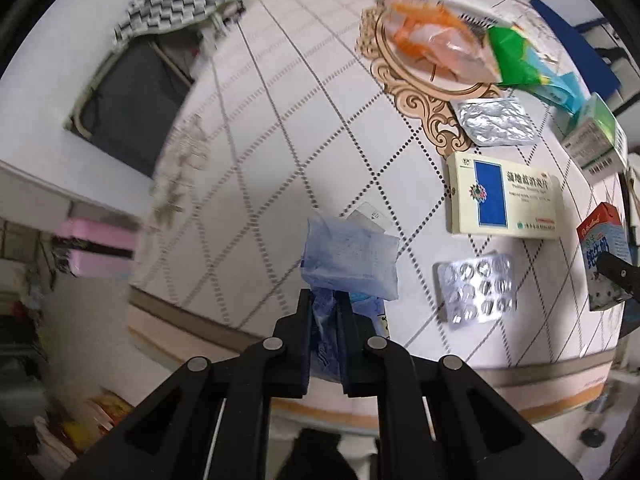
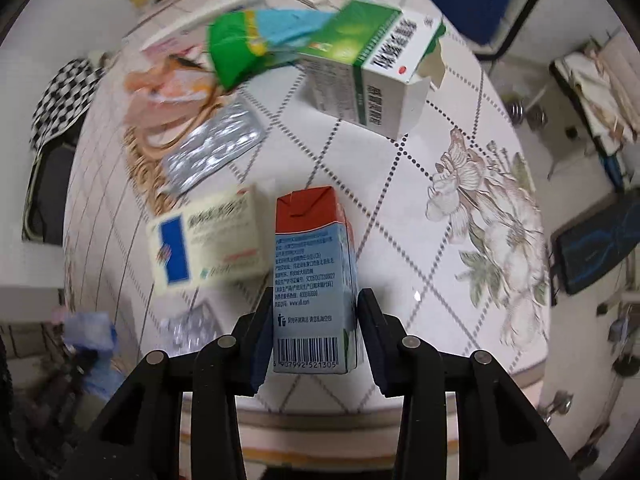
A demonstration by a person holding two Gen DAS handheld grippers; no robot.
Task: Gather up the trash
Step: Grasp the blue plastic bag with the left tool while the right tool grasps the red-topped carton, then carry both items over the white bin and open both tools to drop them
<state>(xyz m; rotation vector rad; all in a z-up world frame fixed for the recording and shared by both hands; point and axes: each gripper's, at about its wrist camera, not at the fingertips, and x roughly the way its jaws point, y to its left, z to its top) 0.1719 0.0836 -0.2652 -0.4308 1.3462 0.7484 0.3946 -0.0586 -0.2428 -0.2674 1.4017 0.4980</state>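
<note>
Round table [image 1: 280,128], white cloth with dotted diamond grid, seen from above in both wrist views.

Left gripper [image 1: 325,300]: jaws closed tight on a crumpled blue wrapper [image 1: 350,258], which bulges out past the fingertips toward 12 o'clock, over the table's near edge.

Right gripper [image 2: 314,300]: jaws around a milk carton [image 2: 314,264] with red top and barcode at its near end. The left pad sits against the carton's side; a thin gap shows at the right pad, so a firm grip cannot be confirmed. The carton lies between the fingers, pointing to 12 o'clock.

Other litter, left wrist view:
- Blister pack [image 1: 476,286], silver, at 3 o'clock of the wrapper.
- Cream box [image 1: 506,200] with blue panel, at 1 o'clock of the blister pack.
- Foil sheet [image 1: 494,122], at 12 o'clock of the cream box, on a gold scroll motif.
- Orange bag [image 1: 438,46], at 11 o'clock of the foil sheet.
- Green bag [image 1: 524,64], touching the orange bag at its 3 o'clock side.

Right wrist view:
- Green-white box [image 2: 372,72], flap open, at 12 o'clock of the carton.
- The cream box, just beside the carton at 9 o'clock.
</note>
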